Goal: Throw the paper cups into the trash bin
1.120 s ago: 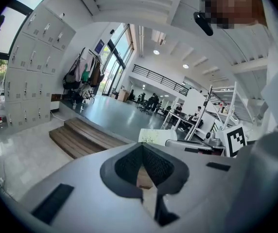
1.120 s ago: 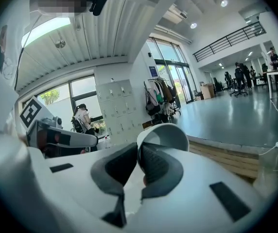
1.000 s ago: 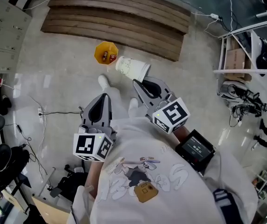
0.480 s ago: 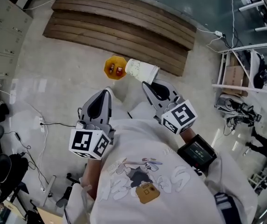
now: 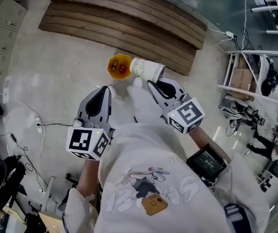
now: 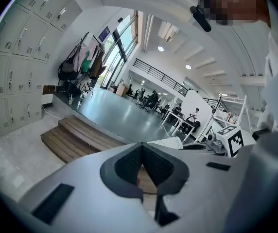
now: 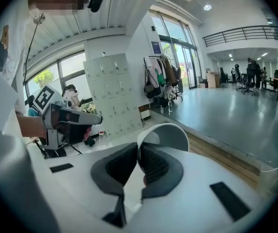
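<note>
cups: 1, cup [image 5: 147, 69] upper centre, off the floor, wall grasped by right gripper [image 5: 154, 85] fingers | bins: 1, yellow bin [image 5: 119, 66] just left of cup | left gripper [image 5: 104, 90]: fingers clenched, empty | room: bare floor [image 5: 56, 81] left of bin; steps [image 5: 124, 18] close above it

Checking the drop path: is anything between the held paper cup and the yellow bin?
Nothing visible. The right gripper holds the paper cup by its rim, beside the yellow bin in the head view; the bin's top is uncovered.
</note>
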Tool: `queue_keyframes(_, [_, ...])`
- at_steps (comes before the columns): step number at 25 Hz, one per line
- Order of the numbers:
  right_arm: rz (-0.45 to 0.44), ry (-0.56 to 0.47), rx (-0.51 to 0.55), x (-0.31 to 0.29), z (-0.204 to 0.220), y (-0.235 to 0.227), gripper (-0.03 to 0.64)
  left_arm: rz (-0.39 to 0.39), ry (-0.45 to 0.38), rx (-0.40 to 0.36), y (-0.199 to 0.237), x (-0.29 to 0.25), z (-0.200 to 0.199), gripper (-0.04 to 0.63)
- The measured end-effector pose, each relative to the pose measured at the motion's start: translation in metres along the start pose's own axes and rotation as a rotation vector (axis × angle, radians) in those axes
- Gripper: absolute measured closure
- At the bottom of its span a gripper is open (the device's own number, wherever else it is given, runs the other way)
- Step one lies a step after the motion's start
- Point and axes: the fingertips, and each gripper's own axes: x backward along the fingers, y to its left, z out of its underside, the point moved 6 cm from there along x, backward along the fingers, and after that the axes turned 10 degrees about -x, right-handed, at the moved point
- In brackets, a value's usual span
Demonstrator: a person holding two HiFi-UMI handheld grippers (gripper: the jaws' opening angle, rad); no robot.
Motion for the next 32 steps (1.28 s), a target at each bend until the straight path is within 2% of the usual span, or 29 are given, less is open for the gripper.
queue_keyframes(5, [-0.033, 0.084, 0.010, -0.042, 0.014, -0.024, 0.589, -0.019, 0.088, 0.028, 0.023, -0.039, 0.030, 0.589])
queue_keyframes(11, [-0.093, 0.163, 0.022, -0.089, 0.035, -0.050, 0.589, -0.029, 0.139, 0.084, 0.043, -0.089, 0.062, 0.589])
queue_keyframes(18, [-0.118, 0.245, 0.009, -0.135, 0.081, -0.093, 0.589, -0.070, 0.171, 0.140, 0.058, -0.134, 0.104, 0.589])
queue_keyframes(27, [-0.167, 0.345, 0.039, -0.192, 0.165, -0.129, 0.589, -0.024, 0.258, 0.126, 0.068, -0.191, 0.202, 0.589])
queue_keyframes(32, [-0.166, 0.369, 0.031, -0.222, 0.211, -0.153, 0.589, -0.042, 0.316, 0.152, 0.080, -0.219, 0.263, 0.589])
